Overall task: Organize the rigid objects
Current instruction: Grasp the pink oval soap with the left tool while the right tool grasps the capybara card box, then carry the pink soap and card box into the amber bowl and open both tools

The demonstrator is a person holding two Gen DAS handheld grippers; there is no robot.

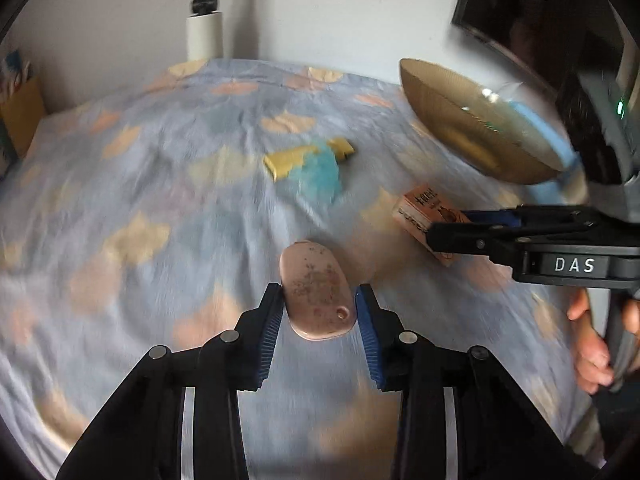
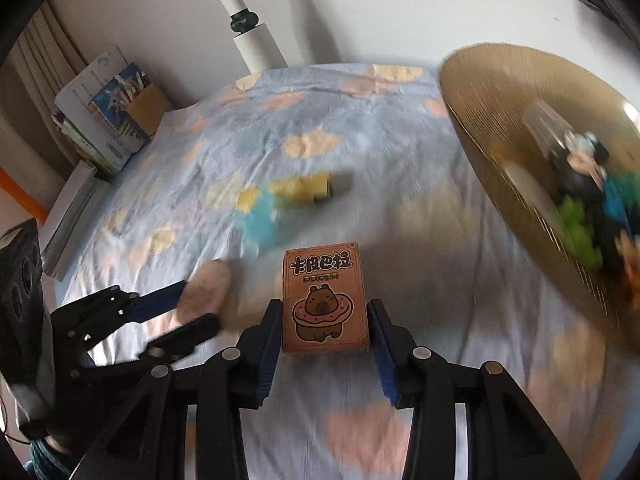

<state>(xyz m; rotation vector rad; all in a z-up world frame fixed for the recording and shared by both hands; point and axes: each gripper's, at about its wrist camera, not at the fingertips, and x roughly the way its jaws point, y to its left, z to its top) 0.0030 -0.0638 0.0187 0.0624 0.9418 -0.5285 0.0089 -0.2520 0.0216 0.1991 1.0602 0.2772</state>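
My left gripper (image 1: pixel 320 292) is shut on a pink oval case (image 1: pixel 317 290) with a worn top, held above the bed. My right gripper (image 2: pixel 324 308) is shut on an orange poker card box (image 2: pixel 323 300) with a capybara picture; the box also shows in the left wrist view (image 1: pixel 424 216). A yellow toy (image 1: pixel 308 158) on a blue fluffy thing (image 1: pixel 320 178) lies on the bed further back; both show blurred in the right wrist view (image 2: pixel 304 188). A gold ribbed bowl (image 2: pixel 500 128) holding several small figures stands at the right.
The bed has a blue sheet (image 1: pixel 160 200) with peach patches. A white post (image 1: pixel 205 28) stands at the wall. Books (image 2: pixel 104 112) are stacked at the far left. A dark frame (image 1: pixel 520 12) hangs at the upper right. The person's hand (image 1: pixel 592 352) holds the right gripper.
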